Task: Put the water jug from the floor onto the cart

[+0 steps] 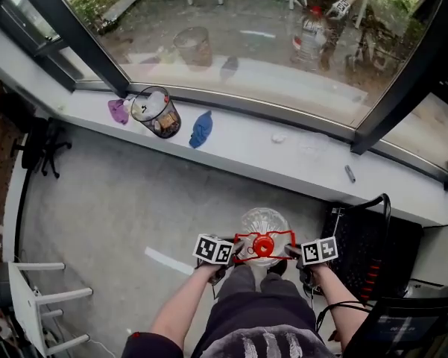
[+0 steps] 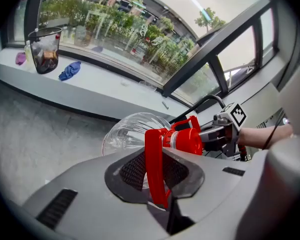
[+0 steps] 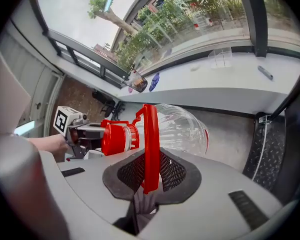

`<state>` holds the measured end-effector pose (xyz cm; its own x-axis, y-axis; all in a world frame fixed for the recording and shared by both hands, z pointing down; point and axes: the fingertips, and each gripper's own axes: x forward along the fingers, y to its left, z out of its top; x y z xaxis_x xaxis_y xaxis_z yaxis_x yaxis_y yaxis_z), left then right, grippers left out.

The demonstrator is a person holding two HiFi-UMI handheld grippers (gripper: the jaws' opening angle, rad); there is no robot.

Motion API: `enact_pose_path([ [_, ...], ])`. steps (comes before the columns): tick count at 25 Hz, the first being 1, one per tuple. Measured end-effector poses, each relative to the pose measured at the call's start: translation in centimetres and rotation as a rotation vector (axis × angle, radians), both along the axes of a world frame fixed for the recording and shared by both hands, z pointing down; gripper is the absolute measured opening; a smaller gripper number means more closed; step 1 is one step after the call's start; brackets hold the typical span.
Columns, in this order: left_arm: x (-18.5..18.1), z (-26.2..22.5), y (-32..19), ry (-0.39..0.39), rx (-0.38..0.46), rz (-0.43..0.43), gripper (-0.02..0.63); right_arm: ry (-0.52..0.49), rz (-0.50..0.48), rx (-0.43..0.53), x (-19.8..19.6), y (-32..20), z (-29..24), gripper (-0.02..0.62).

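One water jug (image 1: 262, 224), two grippers (image 1: 235, 253) (image 1: 291, 253), one cart (image 1: 367, 253).

no legible text, no readable labels, brands, numbers or signs on anything in view

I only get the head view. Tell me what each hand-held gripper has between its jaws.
Observer: The left hand-held gripper is shut on the red handle of the water jug; the strap runs up between its pads.
Operator: Now report the right one.
Observer: The right hand-held gripper is shut on the opposite side of that handle loop, with the red cap just to its left in its own view.
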<state>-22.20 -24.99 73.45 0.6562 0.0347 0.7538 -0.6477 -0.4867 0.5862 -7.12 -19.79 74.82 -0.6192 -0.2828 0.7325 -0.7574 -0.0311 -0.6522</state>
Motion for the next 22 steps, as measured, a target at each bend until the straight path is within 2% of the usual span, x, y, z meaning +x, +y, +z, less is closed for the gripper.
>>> enact_pose_path([
  [3,0.3,-1.9,0.6,0.005,0.029,0.013,0.049,-0.03,0.015,0.022,0.1,0.9,-1.2,0.041],
  [7,0.8,-2.8,1.7,-0.011,0.056,0.014,0.048,-0.014,0.015,0.034,0.5,2.0,-2.0,0.041],
  [14,-0.1,-3.2,3.9,-0.025,0.031,-0.042,0.049,-0.067,0.004,0.027,-0.5,3.7,-2.2,0.041],
  [18,-1.0,-3.8,4.6,-0.009,0.016,-0.011,0.049,-0.068,0.001,0.067,-1.5,4.2,-3.3,0.041],
  [22,-2.9,-4.4,4.4,0.018,0.019,0.026,0.049,-0.058,0.061,0.094,-3.6,4.4,-4.1,0.044],
])
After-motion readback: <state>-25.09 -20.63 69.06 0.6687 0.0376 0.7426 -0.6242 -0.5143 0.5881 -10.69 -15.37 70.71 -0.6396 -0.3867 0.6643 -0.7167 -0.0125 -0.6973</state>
